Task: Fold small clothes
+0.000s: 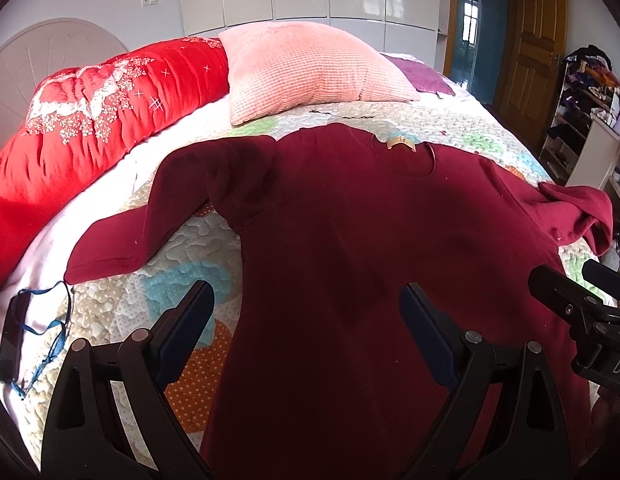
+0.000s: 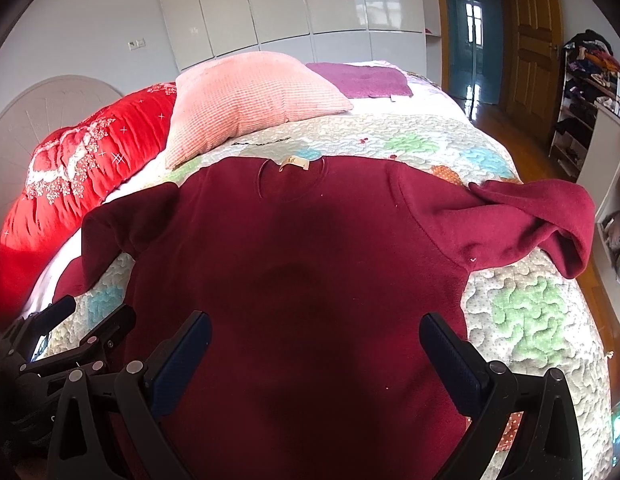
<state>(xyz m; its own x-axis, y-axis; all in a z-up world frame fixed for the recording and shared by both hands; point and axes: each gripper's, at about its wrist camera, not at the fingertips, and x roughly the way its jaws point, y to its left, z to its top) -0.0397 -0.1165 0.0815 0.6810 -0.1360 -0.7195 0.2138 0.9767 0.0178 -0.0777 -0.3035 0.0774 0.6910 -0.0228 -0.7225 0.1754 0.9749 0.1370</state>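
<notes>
A dark red long-sleeved sweater [image 1: 350,220] lies flat on the quilted bed, neck with its tan label [image 1: 400,145] pointing away from me. Its left sleeve [image 1: 121,236] stretches out to the left; its right sleeve [image 2: 550,216] is bunched near the bed's right edge. The sweater also fills the right wrist view [image 2: 310,260]. My left gripper [image 1: 307,300] is open and empty above the sweater's lower left part. My right gripper [image 2: 316,332] is open and empty above its lower middle. Each gripper shows at the edge of the other's view.
A pink pillow [image 1: 310,68] and a red quilt [image 1: 89,120] lie at the head of the bed. A purple cloth [image 2: 362,80] lies beyond the pillow. A black phone with a blue cord [image 1: 13,332] lies at the left. Shelves [image 2: 590,92] stand at the right.
</notes>
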